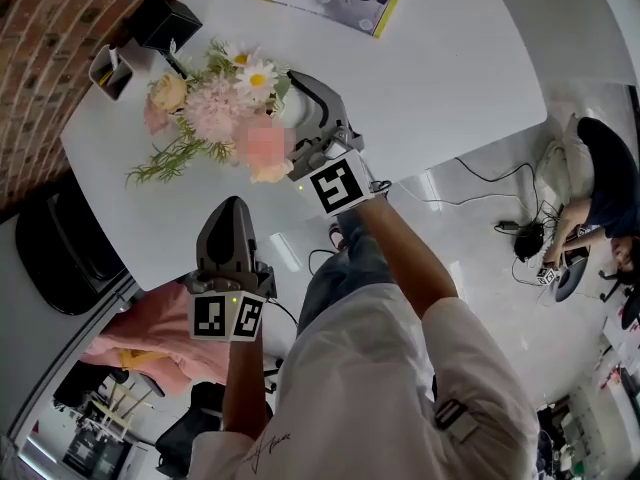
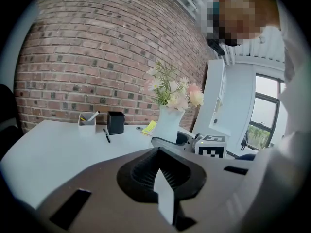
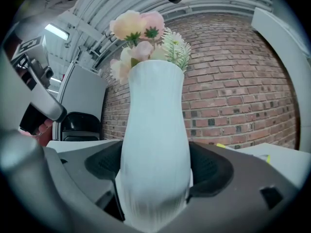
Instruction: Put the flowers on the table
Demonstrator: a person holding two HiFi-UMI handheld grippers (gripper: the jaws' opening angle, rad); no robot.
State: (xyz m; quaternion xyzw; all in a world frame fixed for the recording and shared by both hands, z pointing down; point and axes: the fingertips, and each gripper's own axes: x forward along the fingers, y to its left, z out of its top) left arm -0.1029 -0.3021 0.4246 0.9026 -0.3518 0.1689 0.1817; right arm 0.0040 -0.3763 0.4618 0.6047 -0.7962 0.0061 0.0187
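In the right gripper (image 3: 154,176), a white vase (image 3: 153,130) holds flowers (image 3: 141,30).

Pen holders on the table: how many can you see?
2. A black holder at the table's edge, a pale holder with pens beside it. Neither touches the vase. None looks hidden.

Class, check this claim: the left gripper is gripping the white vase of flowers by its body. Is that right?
No. It is the right gripper that grips the white vase of flowers by its body, as the right gripper view shows; the left gripper is shut and empty.
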